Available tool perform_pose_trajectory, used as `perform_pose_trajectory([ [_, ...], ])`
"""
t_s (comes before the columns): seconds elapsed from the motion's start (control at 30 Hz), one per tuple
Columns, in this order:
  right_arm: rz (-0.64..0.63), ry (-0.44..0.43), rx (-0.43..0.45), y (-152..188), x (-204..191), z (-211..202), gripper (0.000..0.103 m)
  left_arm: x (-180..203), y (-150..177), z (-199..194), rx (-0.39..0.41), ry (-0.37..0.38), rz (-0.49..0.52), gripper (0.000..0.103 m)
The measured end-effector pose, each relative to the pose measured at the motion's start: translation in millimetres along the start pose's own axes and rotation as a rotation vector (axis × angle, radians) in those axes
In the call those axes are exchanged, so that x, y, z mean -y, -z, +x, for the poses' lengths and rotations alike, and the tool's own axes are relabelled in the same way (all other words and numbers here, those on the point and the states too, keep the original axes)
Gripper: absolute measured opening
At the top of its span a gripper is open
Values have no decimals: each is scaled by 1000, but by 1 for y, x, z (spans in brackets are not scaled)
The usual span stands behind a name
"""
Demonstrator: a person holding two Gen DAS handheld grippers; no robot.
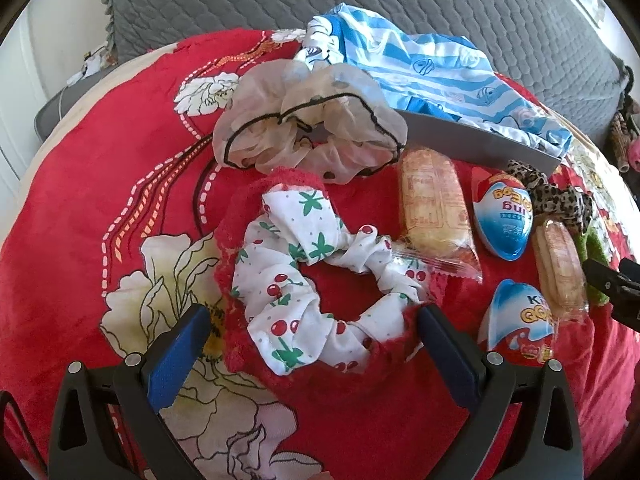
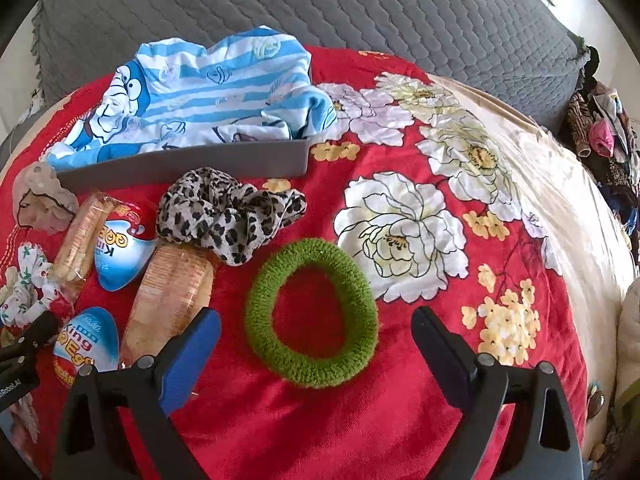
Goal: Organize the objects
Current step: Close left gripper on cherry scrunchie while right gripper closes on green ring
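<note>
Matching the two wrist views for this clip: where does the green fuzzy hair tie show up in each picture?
Left wrist: green fuzzy hair tie only partly visible at the far right edge, beyond a wrapped snack and under the leopard scrunchie.
Right wrist: green fuzzy hair tie centre frame, lying between the open fingers of the right gripper.
Shared landmark: the leopard scrunchie, just beyond the tie in both views.

Red scrunchie (image 1: 256, 188) mostly hidden under cherry-print scrunchie (image 1: 304, 280). Grey tray (image 2: 184, 170) contents covered by blue striped cloth (image 2: 200, 92). Green scrunchie (image 1: 596, 256) partly blocked by right tongs (image 1: 612, 280) in left wrist view. Clothes pile (image 2: 604, 132) at right edge too blurred to identify.
</note>
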State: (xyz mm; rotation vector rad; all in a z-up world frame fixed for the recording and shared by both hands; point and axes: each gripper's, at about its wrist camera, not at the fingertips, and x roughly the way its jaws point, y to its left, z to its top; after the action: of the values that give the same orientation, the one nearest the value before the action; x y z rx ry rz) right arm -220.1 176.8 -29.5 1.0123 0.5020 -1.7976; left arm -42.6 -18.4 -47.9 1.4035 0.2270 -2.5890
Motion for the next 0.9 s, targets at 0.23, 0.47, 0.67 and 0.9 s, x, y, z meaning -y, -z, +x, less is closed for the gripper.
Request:
perform_pose_trajectory([
  [0.23, -5, -3, -34, -3, -1, 15, 88, -1, -1, 6, -9, -13, -19, 102],
  [0.47, 26, -39, -77, -3, 5, 28, 76, -6, -3, 11, -25, 17, -43, 102],
  [0.67, 49, -113, -83, -2, 9, 27, 53, -6, -2, 9, -29, 62, -47, 97],
  [0.9, 38, -157, -91, -2, 6, 26, 28, 3, -4, 4, -30, 94, 4, 53],
])
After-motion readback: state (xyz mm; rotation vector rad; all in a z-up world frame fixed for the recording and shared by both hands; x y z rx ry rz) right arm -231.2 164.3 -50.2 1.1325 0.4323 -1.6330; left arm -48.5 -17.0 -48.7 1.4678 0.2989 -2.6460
